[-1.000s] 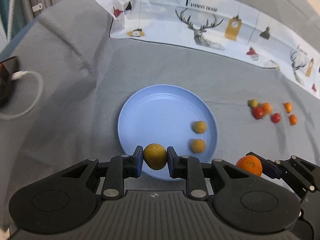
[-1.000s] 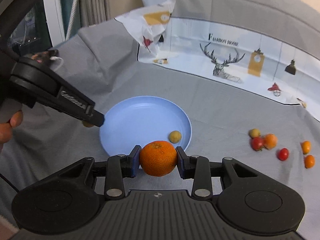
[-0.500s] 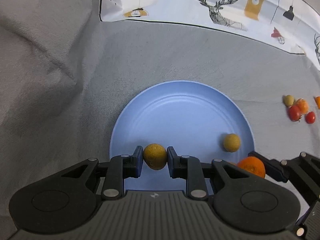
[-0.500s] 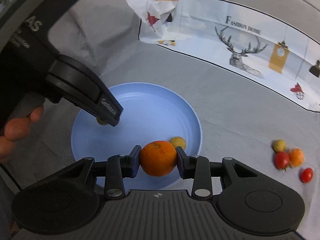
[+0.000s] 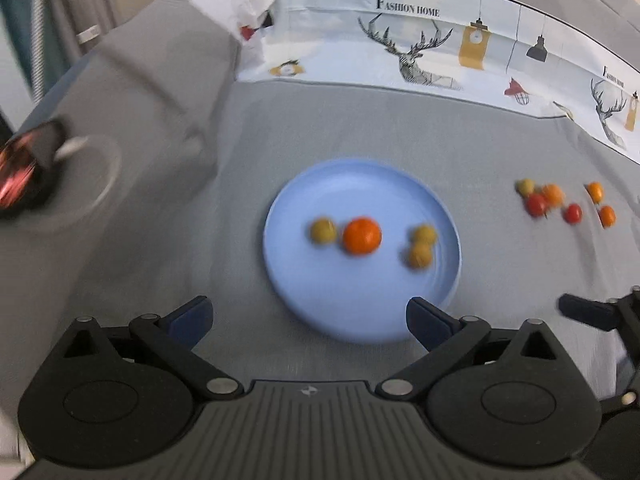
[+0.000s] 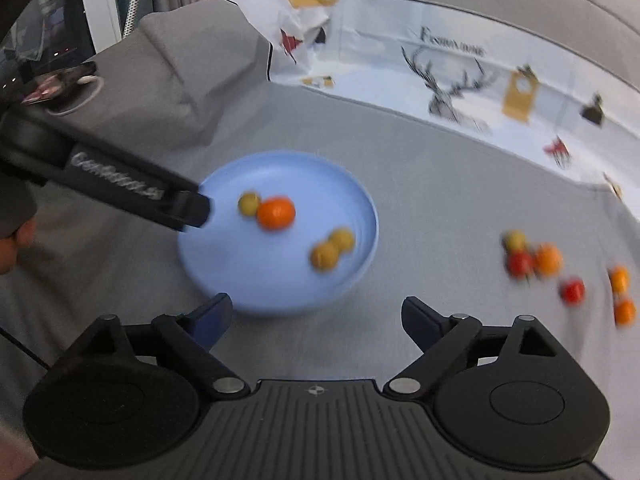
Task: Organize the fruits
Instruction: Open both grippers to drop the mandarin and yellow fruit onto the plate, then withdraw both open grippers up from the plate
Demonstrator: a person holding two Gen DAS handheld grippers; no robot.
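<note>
A second earlier each pair of tongs had gripped a fruit. Now the left tongs (image 5: 308,316) and the right tongs (image 6: 316,314) were both opening wide, with nothing between their jaws. The round orange mandarin (image 5: 362,235) and the small yellow-green fruit (image 5: 323,231) lay touching on the pale blue round plate (image 5: 360,320), left of two more small yellow fruits (image 5: 420,246). Judging by this, both drops succeeded. A cluster of red, orange and yellow small fruits (image 6: 560,268) remained on the grey-clothed worktop (image 5: 400,128), well right of the plate.
</note>
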